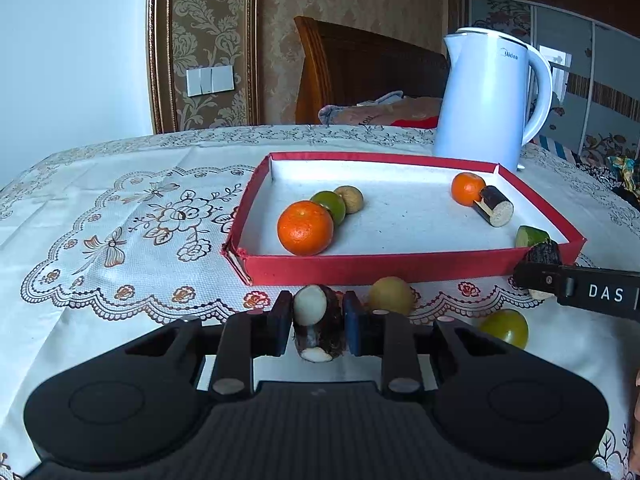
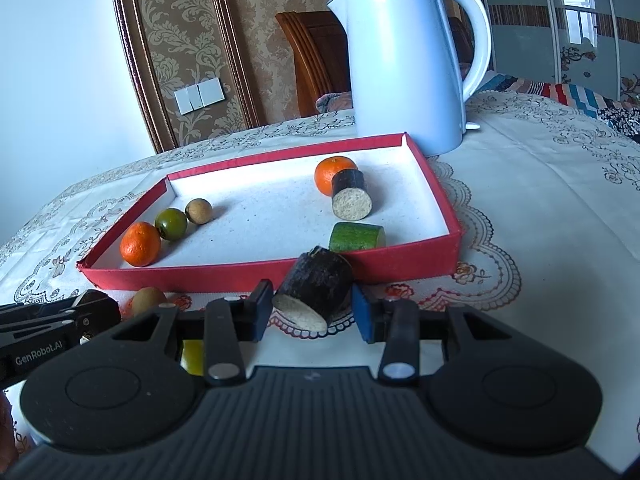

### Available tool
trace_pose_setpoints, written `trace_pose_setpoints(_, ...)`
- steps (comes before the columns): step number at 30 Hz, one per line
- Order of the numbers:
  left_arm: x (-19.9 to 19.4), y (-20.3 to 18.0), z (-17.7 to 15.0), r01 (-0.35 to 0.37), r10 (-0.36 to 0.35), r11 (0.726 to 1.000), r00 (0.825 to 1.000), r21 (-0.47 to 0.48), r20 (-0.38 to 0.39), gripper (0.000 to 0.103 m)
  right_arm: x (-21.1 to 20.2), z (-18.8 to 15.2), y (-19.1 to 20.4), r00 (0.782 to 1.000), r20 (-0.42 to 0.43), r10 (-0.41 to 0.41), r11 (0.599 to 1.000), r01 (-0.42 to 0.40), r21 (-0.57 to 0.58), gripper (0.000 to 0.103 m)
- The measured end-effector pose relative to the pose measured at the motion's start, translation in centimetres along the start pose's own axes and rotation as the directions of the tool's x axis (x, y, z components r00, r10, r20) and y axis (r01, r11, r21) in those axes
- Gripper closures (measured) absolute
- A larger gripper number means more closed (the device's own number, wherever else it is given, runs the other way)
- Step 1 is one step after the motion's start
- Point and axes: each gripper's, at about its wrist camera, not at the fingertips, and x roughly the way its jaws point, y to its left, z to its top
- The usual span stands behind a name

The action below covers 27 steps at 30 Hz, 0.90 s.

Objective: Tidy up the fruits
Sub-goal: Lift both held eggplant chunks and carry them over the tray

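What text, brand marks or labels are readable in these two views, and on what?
"Midea" on the white kettle; in the right wrist view the handle cuts it to "dea".
"DAS" in white on the black side of the right gripper, seen from the left wrist view.
"GenRobot.AI" in white on the body of the left gripper, seen from the right wrist view.
No readable text on the red tray or the wall switches.
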Motion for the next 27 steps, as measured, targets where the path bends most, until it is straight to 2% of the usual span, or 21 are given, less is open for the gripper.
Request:
trace_pose_setpoints(18,-0.5,0.3,0.1,-0.032,0.032,0.999,0.999,-0.017,0.030,0.078,-1.1,-0.2,0.2,0.998,0.067,-0.001,1.000,0.002,-0.012,0.063)
trace_pose_setpoints(22,-1.1,-0.1,0.3,-0.035,0.036,0.999,0.997,-0.006,0.065,0.078,-1.9,-0.3,0.7,0.993,0.115,-0.010,0.999,0.015,-0.040,0.063)
trace_pose_setpoints(27,-1.3,0.0,0.8,-0.017,0.019,1.000,0.997,-0.023,0.071,0.078,-3.0,-0.5,1.5,0.983,0.184,-0.024,0.994,0.043,-0.097,0.063)
